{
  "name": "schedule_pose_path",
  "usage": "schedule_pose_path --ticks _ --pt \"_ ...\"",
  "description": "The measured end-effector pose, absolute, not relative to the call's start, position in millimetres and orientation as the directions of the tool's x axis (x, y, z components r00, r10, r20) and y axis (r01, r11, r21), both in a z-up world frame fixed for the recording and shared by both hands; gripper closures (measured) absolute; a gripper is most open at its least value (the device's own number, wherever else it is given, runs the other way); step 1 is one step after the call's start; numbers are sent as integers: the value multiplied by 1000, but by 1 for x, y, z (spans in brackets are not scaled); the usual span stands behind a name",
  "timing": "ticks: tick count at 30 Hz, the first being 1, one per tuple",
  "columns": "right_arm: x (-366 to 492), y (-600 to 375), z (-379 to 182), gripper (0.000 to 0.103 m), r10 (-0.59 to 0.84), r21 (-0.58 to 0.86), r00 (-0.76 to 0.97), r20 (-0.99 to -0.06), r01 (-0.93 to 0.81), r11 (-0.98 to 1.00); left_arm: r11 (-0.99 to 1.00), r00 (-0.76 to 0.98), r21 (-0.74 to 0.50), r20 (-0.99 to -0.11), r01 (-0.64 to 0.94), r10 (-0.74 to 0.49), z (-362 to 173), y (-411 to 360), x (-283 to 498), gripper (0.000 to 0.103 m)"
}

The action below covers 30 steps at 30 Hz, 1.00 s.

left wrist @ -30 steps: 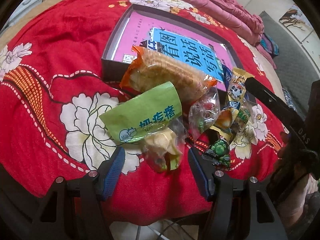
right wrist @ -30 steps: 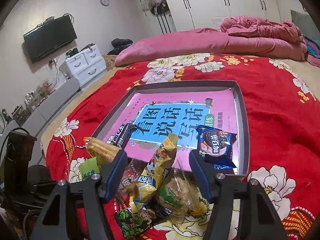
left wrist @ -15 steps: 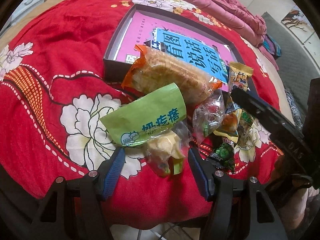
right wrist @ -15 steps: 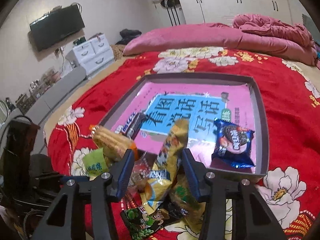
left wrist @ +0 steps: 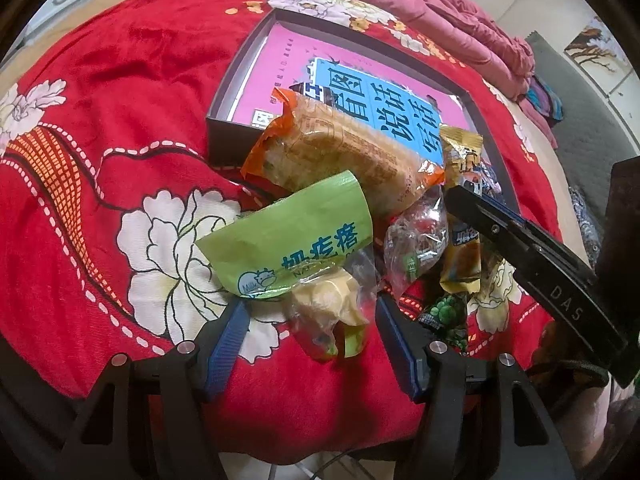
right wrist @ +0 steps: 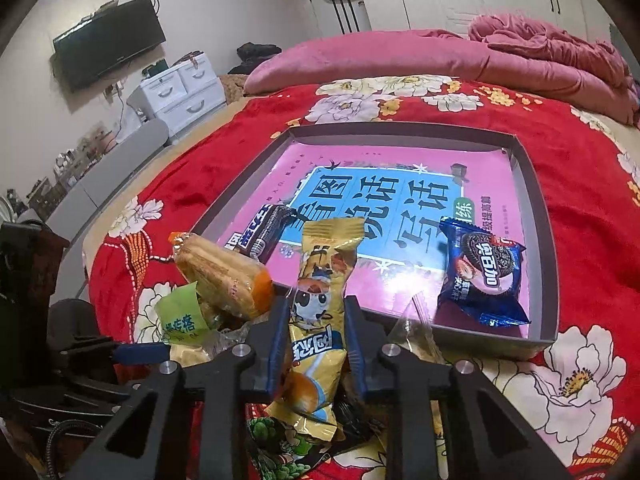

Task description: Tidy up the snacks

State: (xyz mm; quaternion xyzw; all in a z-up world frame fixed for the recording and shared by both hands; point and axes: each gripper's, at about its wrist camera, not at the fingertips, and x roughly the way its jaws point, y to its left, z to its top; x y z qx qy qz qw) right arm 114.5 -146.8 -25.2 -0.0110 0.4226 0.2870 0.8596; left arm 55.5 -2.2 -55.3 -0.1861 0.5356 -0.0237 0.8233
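Observation:
My right gripper [right wrist: 316, 312] is shut on a long yellow snack packet [right wrist: 320, 320] that stands upright at the near edge of the grey box tray [right wrist: 536, 200]. In the tray lie a blue Oreo packet [right wrist: 480, 276] and a dark bar [right wrist: 262, 232]. My left gripper [left wrist: 312, 312] is open around a green-labelled clear bag [left wrist: 296, 236] in the snack pile on the red bedspread. An orange cracker pack [left wrist: 344, 152] leans on the tray's edge. The right gripper's fingers [left wrist: 520, 232] hold the yellow packet [left wrist: 460, 160] in the left wrist view.
A clear candy bag [left wrist: 416, 236] and a green cartoon packet [left wrist: 444, 316] lie in the pile. A pink duvet [right wrist: 520, 52] is bunched at the far side of the bed. White drawers [right wrist: 180, 88] and a wall television [right wrist: 108, 48] stand left.
My right gripper has closed from open onto the yellow packet and raised it upright. My left gripper stays open over the green-labelled bag.

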Motion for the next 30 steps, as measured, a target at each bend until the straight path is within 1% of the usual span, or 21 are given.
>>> schedule_pose_path --ticks 1,2,4,5,8,13,17,18,30 --pt "114 -146 -25 78 483 220 481 -732 -505 835 929 427 -336 -871 -157 -242 -55 -2 56 41" --pt "114 -146 -24 81 482 215 483 -731 -507 834 926 428 -344 -868 -154 -251 -55 -2 56 44" --pt "113 -146 -22 84 477 206 492 -729 -507 837 921 427 -358 -865 -156 -264 -56 -2 58 46" --pt "113 -147 -21 87 480 210 493 -726 -505 837 920 427 -360 -864 -157 -266 -56 -2 58 47" --pt "112 -151 -18 87 489 223 497 -717 -501 836 915 425 -370 -863 -159 -275 -57 -4 60 52" --pt "113 -153 -17 87 489 228 499 -715 -496 838 912 420 -378 -862 -161 -283 -61 -7 64 53" --pt "111 -155 -14 87 498 236 507 -703 -494 837 899 429 -409 -848 -157 -311 -62 -1 62 63" --pt "111 -156 -12 87 498 236 510 -701 -493 837 897 430 -414 -846 -156 -315 -62 1 61 64" --pt "108 -174 3 88 541 292 547 -639 -478 828 894 435 -424 -839 -147 -326 -52 8 55 67"
